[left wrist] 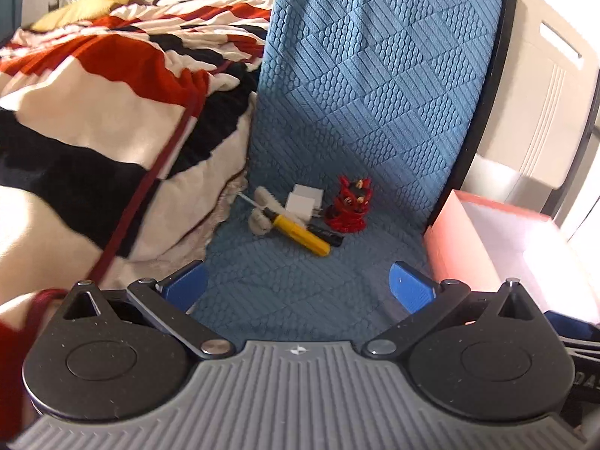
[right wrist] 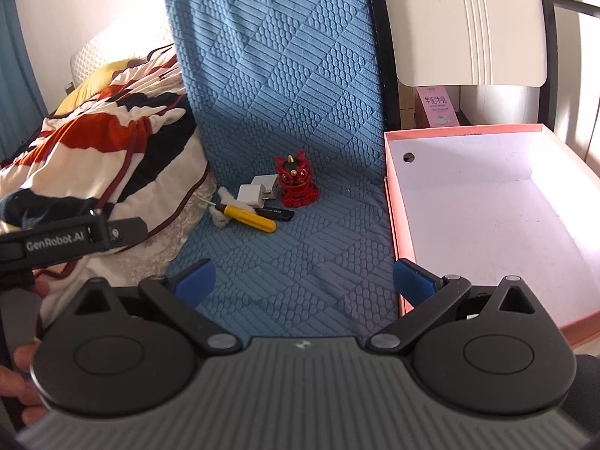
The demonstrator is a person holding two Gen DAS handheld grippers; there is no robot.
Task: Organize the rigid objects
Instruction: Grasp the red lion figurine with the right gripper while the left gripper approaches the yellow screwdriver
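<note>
Left tool (left wrist: 298,287): held spread, nothing gripped
Right tool (right wrist: 303,281): held spread, nothing gripped
Screwdriver (right wrist: 252,218), charger (right wrist: 250,195), red figurine (right wrist: 296,183): clustered on blue cushion (right wrist: 285,75)
Pink box (right wrist: 392,202): placed right of cushion

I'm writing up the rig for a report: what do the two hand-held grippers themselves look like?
Both match: the left hand-held gripper and right hand-held gripper have blue textured fingers, black linkage arms on round black discs, and a grey ribbed body with a small logo. In the right wrist view the left one's black side reads "GenRobot.AI".
</note>
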